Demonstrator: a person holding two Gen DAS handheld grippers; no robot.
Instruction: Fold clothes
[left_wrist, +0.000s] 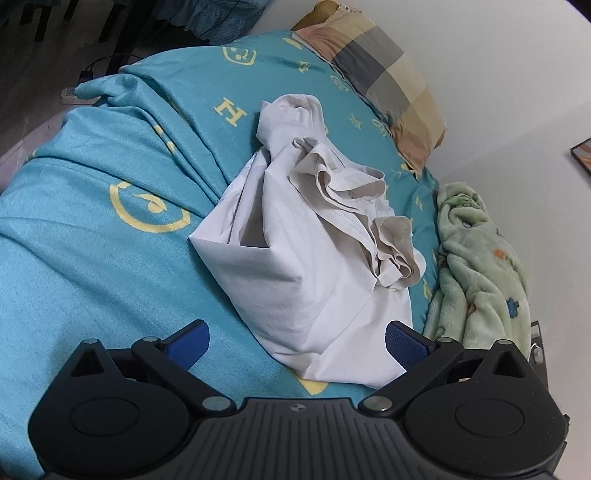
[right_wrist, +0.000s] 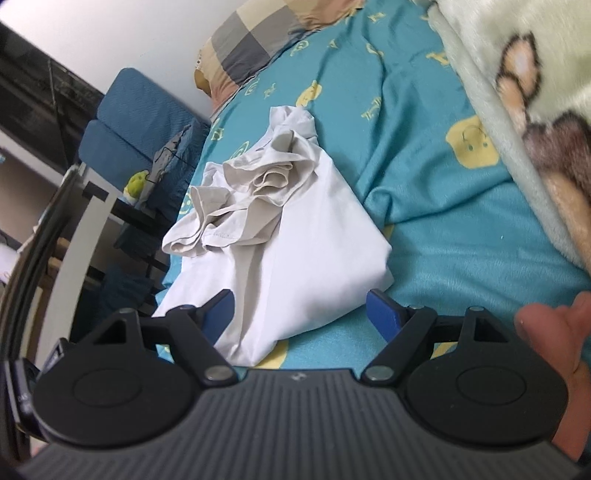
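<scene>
White cotton, one garment (left_wrist: 310, 280), lies bunched on the teal bedsheet (left_wrist: 92, 258), a beige lining spilling from its upper folds. I count one checked pillow (left_wrist: 388, 81) and one fleece blanket (left_wrist: 476, 266). My left gripper (left_wrist: 297, 343) and my right gripper (right_wrist: 299, 314) both hover with jaws spread, grasping nothing, the garment's near edge between each pair of blue pads. Only the right view shows the blue chair (right_wrist: 133, 110) beside the bed and my thumb (right_wrist: 550, 328); only the left shows a picture frame (left_wrist: 581, 155).

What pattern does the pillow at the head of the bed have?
The pillow has large checks in grey, beige, yellow and peach; the left wrist view shows it best.
</scene>
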